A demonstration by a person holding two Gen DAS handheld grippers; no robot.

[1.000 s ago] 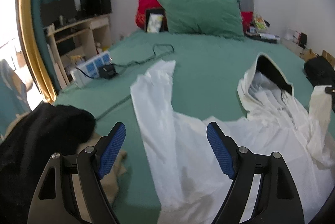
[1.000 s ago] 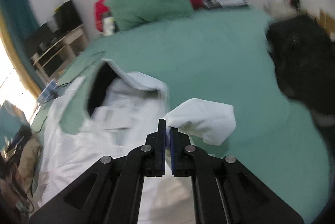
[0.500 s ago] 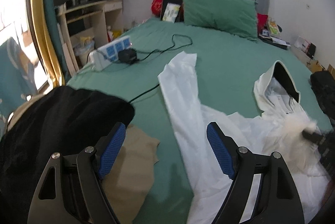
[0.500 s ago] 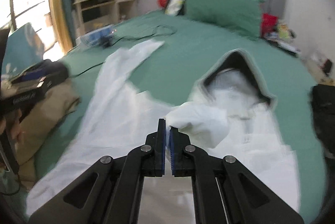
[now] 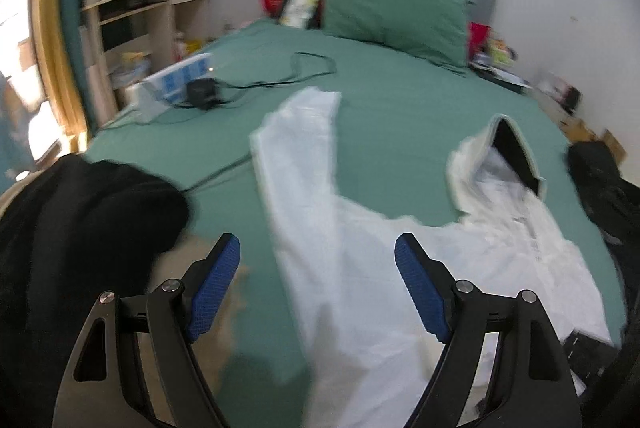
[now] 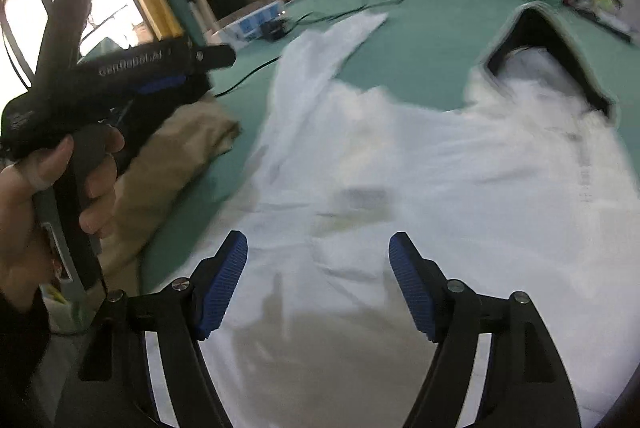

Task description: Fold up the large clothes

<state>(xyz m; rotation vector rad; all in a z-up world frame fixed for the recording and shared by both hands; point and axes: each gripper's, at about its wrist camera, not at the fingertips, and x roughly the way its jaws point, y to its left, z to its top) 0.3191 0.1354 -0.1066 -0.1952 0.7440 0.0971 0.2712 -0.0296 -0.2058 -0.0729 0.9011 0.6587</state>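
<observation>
A: Left edge of bed (image 5: 384, 95): black garment (image 5: 72, 228) heaped, tan cloth (image 6: 172, 147) beside it. Neither in play.

B: Left gripper (image 5: 316, 288)?

A: Jaws spread wide, blue pads apart, nothing between them. Hovering over the green sheet and the near edge of the white hooded garment (image 5: 400, 268). Seen from the right wrist view as a black handle gripped in the left hand (image 6: 48, 195), off to the side of the cloth.

B: Position of the garment?

A: Spread flat across the near half of the bed. Left sleeve (image 5: 304, 147) stretched out and away toward the power strip (image 5: 176, 83) and its cable. Hood (image 5: 508, 155) lying open further right, dark lining showing. Right sleeve appears already laid over the torso; hard to confirm, frames blurred.

B: Right gripper (image 6: 318, 276)?

A: Also wide open, empty, directly above the torso panel.

B: Step in hand, by estimate?

A: Probably the left sleeve fold. Suggested handling: take the sleeve near the cuff, pinching one layer only, not the sheet beneath. Lift just enough to clear the cable, carry across the chest, lay flat. Right gripper could press the shoulder seam so the body does not drag.

B: Risks?

A: Thin fabric likely to slip or bunch. Cuff close to the cable; possible snag. Far right: dark bag (image 5: 600, 179), well apart, no concern.
</observation>
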